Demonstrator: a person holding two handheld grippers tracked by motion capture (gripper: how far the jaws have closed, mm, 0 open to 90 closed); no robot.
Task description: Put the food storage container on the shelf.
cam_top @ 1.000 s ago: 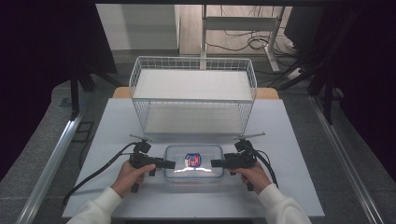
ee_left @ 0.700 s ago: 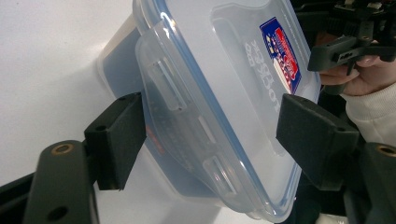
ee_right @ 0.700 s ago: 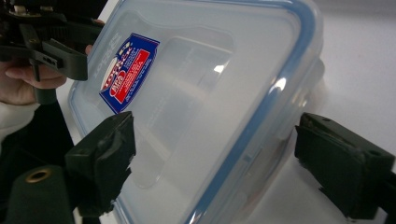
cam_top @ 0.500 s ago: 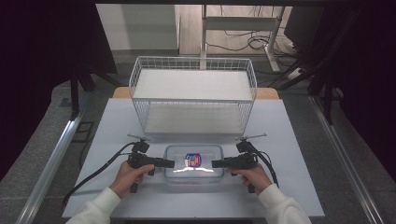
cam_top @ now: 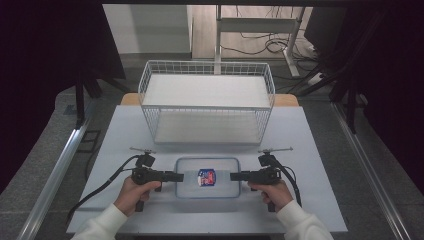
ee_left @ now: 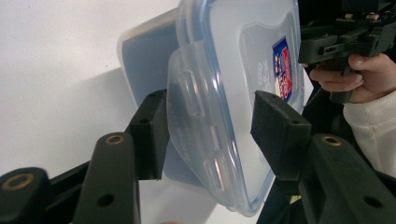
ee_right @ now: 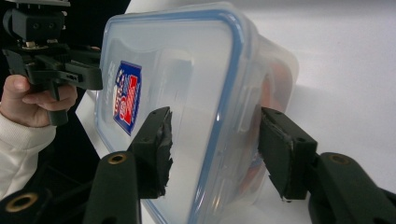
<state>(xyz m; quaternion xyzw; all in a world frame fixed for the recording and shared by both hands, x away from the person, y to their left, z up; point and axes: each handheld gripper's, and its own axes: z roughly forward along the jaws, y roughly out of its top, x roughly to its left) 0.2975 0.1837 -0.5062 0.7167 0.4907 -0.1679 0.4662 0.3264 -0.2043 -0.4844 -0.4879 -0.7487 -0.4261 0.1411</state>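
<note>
A clear rectangular plastic food container w/ blue-sealed snap-on lid and a red-blue label [cam_top: 206, 177] is seen lying flat on the white surface [cam_top: 320, 165], directly between the two sets of jaws, one at each short end. A white wire basket [cam_top: 206, 102] stands beyond it, well apart.

Left gripper [cam_top: 176, 176]: jaws have just been closing, now part-spread, w/ the lid's side latch flap [ee_left: 196, 126] straddled. In the left gripper view one pad sits under the flap near the body wall, the other stands off the lid top w/ a gap; no pinch yet.

Right gripper [cam_top: 236, 176]: jaws have likewise been closing; the opposite end's rim is bracketed. The lid-side pad appears just at the lid, the other pad is apart from the wall, so no firm grip is judged.

Handling, as judged: box is light, stiff but slightly springy, smooth and slippery on the pads. Something orange-ish is dimly visible inside; contents can't be told. Best taken at both ends across rim and lid, over the latch flaps, where a ridge is offered against slipping. Even squeeze on both sides is advised, else the box may be tilted or a latch popped.
</note>
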